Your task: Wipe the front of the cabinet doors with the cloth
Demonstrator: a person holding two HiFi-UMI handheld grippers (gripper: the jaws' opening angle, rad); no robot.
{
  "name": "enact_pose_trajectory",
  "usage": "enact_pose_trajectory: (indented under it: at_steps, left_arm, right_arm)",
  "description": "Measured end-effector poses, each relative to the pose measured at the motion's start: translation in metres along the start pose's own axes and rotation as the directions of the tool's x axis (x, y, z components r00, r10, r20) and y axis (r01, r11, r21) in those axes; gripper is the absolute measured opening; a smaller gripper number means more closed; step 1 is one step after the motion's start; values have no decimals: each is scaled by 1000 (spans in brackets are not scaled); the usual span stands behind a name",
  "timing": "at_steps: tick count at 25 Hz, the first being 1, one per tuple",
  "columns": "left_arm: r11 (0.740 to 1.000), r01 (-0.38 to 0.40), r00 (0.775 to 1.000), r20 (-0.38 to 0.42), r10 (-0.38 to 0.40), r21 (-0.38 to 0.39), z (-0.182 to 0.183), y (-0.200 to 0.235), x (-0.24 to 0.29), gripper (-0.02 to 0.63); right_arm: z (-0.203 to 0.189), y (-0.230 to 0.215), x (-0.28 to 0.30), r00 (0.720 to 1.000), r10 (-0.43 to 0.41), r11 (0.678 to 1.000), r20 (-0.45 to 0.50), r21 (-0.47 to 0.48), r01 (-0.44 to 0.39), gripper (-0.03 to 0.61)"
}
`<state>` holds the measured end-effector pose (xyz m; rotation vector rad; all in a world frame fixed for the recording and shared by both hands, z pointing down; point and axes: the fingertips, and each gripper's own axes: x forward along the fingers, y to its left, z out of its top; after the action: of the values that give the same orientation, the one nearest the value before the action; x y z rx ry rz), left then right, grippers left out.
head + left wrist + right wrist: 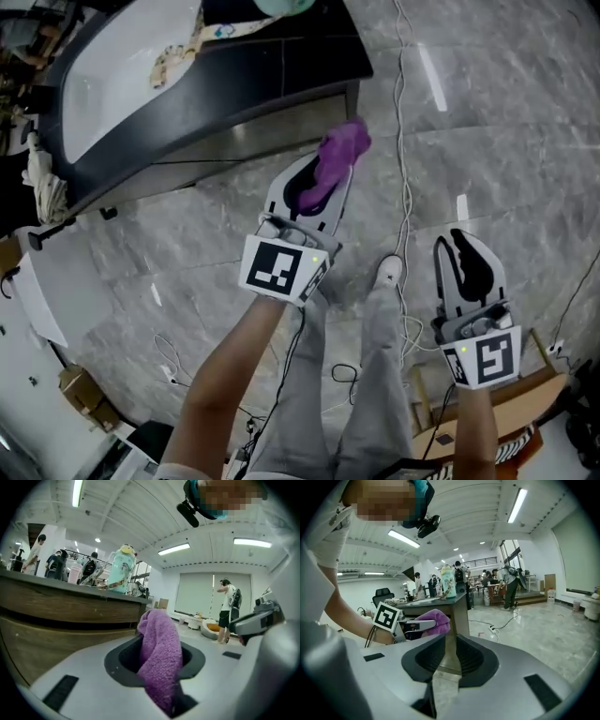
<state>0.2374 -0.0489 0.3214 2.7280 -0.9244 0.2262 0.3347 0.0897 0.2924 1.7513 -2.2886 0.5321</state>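
Clenching the purple cloth [345, 145] between its jaws, the left gripper [321, 186] points toward the cabinet front [56, 634], a wood-grained face with a dark recessed band under the overhanging counter top [234, 89]. The cloth bunches up out of the jaws and flops over their tips, close to that face but with no contact showing. The right gripper [462, 246] hangs well to the right over the floor, its jaws parted by only a narrow slit with nothing in them. On the counter are a teal cartoon-topped bottle [121, 569] and a patterned strip [178, 56], both up on top and away from the front. Low down, a white cable [405, 178] runs along the grey marble floor [506, 122] just right of the cloth and passes the person's white shoe [387, 272], joining more leads between the legs and a wooden frame [525, 394] below the right gripper. A bundled white rag [42, 183] hangs at the counter's left end, and a cardboard box [80, 389] sits on the floor lower down on that side. The counter's corner ends just above the cloth; beyond it the floor spreads wide to the right, marked with short white tape strips [432, 80]. People stand far off in the hall behind the counter.
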Motion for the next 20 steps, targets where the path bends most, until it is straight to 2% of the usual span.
enact_pose_trajectory:
  at_steps: [4, 6, 9, 15, 20]
  left_arm:
    - [999, -6, 1000, 0, 6, -42, -22, 9, 26, 112]
    - [999, -13, 1000, -25, 12, -32, -28, 15, 31, 112]
    - [1000, -8, 998, -63, 9, 15, -32, 24, 30, 112]
    - [998, -70, 995, -76, 70, 10, -30, 83, -4, 112]
    - [993, -114, 990, -85, 113, -9, -41, 133, -53, 112]
  right_arm:
    - [-44, 0, 12, 1000, 6, 999, -30, 37, -5, 84]
    - [-52, 8, 15, 999, 11, 999, -36, 52, -10, 84]
    - [-49, 19, 19, 1000, 10, 998, -29, 67, -8, 84]
    - [-41, 42, 49, 999, 18, 998, -42, 63, -16, 84]
    - [-38, 86, 81, 997, 54, 997, -57, 56, -51, 84]
